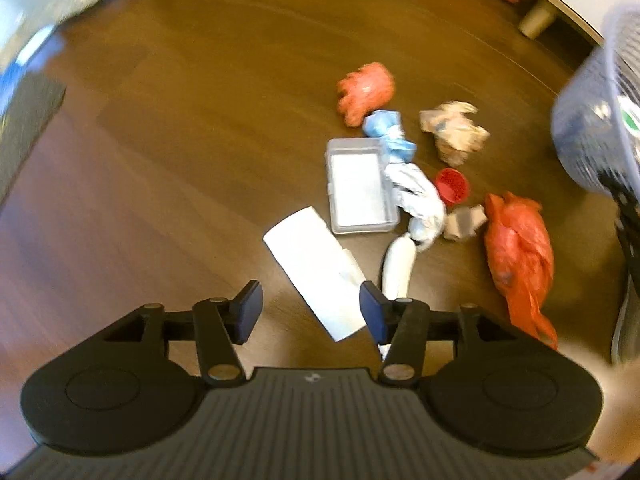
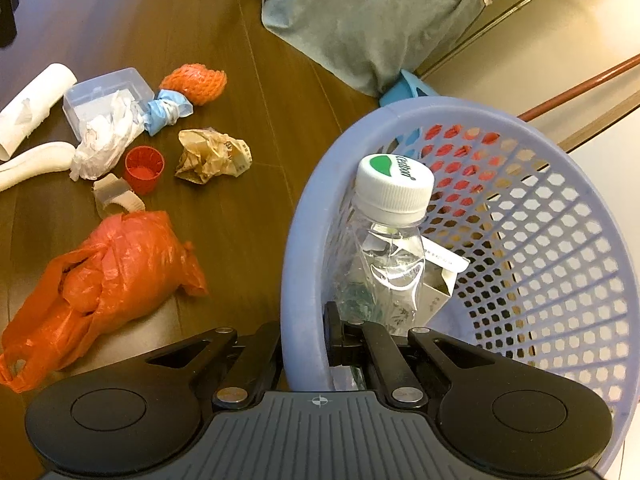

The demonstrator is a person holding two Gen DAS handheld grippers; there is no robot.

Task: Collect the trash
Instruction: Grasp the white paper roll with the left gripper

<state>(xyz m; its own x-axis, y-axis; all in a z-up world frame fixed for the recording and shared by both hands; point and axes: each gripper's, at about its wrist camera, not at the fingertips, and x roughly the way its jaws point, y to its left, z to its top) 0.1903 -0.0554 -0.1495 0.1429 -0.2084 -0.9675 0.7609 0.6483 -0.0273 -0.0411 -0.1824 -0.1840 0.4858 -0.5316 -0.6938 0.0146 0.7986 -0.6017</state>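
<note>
Trash lies scattered on the dark wooden floor: a white paper roll, a clear plastic box, an orange net, crumpled brown paper, a red cap and an orange plastic bag. My left gripper hangs open above the near end of the paper roll, holding nothing. My right gripper is shut on the near rim of the lilac mesh basket, one finger inside and one outside. A clear bottle with a white cap and a small carton lie in the basket.
A grey-green cloth bundle lies beyond the basket, with a red-brown rod to its right. A furniture leg stands at the far right, and a dark flat object lies at the left edge. Bare floor stretches left of the trash.
</note>
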